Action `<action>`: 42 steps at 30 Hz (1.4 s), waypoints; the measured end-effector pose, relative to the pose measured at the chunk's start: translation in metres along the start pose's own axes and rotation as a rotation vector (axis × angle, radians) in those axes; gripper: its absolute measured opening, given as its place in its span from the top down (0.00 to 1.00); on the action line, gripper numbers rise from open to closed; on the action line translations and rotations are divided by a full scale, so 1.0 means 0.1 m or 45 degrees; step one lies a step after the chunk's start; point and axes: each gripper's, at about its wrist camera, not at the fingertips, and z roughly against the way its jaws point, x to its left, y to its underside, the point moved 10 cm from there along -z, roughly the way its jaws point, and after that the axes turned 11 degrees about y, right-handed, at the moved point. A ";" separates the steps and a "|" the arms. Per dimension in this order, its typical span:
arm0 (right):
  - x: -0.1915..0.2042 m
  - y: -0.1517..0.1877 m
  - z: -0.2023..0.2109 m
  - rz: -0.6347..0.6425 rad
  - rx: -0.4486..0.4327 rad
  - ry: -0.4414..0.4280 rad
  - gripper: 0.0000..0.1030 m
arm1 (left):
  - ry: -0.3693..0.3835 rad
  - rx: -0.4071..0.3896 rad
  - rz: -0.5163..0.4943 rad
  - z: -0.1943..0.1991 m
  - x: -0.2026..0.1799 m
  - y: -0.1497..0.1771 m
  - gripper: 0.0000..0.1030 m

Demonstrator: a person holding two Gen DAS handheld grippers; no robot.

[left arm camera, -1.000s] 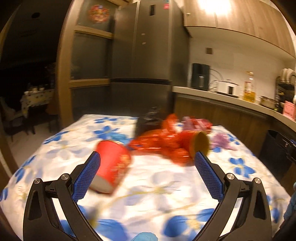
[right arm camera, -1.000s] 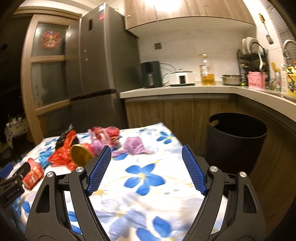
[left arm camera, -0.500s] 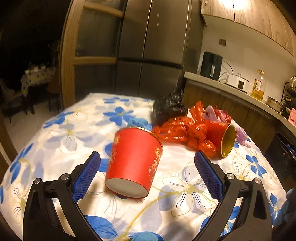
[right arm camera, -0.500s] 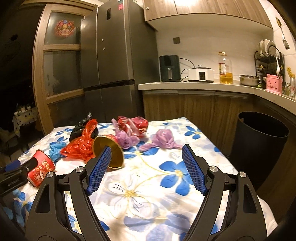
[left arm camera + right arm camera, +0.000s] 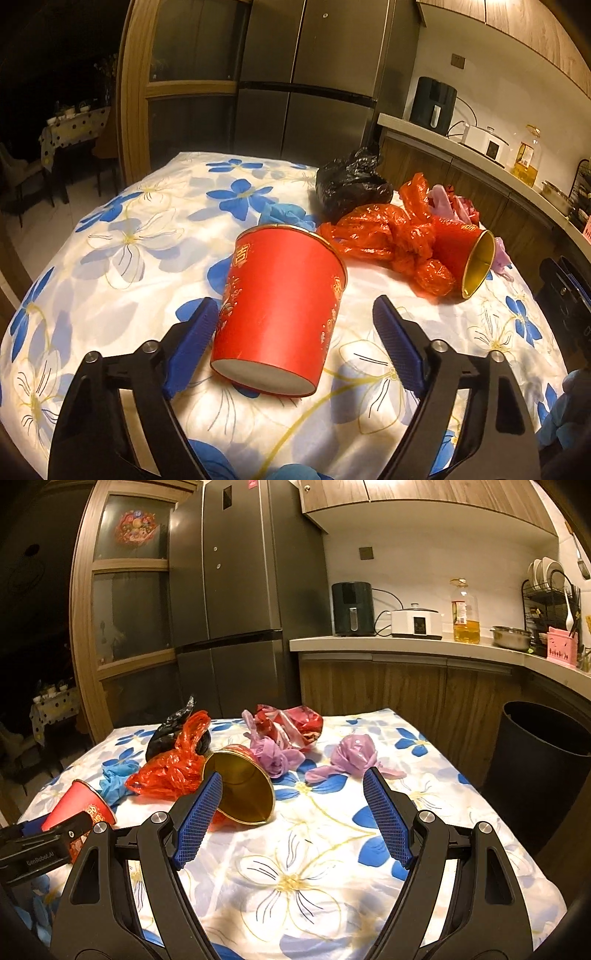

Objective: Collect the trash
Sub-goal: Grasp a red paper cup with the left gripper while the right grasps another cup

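A red paper cup (image 5: pixel 280 310) lies on its side on the floral tablecloth (image 5: pixel 122 258), its base towards me, between the open jaws of my left gripper (image 5: pixel 295 343); it also shows in the right wrist view (image 5: pixel 79 808). A second red cup with a gold inside (image 5: pixel 240 792) lies just ahead of my open, empty right gripper (image 5: pixel 291 819), near its left finger. A red plastic bag (image 5: pixel 388 236), a black bag (image 5: pixel 351 184), a blue glove (image 5: pixel 114 777) and pink bags (image 5: pixel 354 758) lie behind.
A black trash bin (image 5: pixel 539 771) stands on the floor right of the table. A wooden counter (image 5: pixel 406 646) with appliances runs behind, next to a grey fridge (image 5: pixel 236 602). A dark doorway opens at the left.
My left gripper has moved forward and down so the red cup now lies between its jaws. My right gripper has moved closer to the gold-lined cup.
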 end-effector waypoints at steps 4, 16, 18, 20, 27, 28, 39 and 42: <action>0.06 0.04 -0.09 0.008 0.018 -0.012 0.24 | -0.008 0.036 0.031 -0.05 0.05 0.05 0.38; 0.18 0.11 -0.41 -0.009 0.076 -0.026 0.32 | 0.013 0.034 0.017 -0.08 0.02 0.08 0.43; 0.20 0.11 -0.46 -0.008 0.085 -0.030 0.37 | 0.017 0.032 0.018 -0.08 0.02 0.08 0.44; 0.24 0.12 -0.54 0.004 0.105 -0.035 0.42 | 0.017 0.032 0.019 -0.08 0.02 0.09 0.44; 0.37 0.16 -0.70 0.042 0.150 -0.068 0.55 | 0.026 0.031 0.024 -0.09 0.02 0.09 0.45; 0.38 0.17 -0.72 0.044 0.155 -0.071 0.57 | 0.029 0.030 0.025 -0.09 0.02 0.09 0.45; 0.38 0.13 -0.67 0.046 0.136 -0.099 0.94 | 0.079 0.024 0.036 -0.05 -0.01 0.07 0.46; 0.36 0.10 -0.60 0.050 0.110 -0.093 0.96 | 0.079 0.013 0.021 0.00 -0.03 0.06 0.46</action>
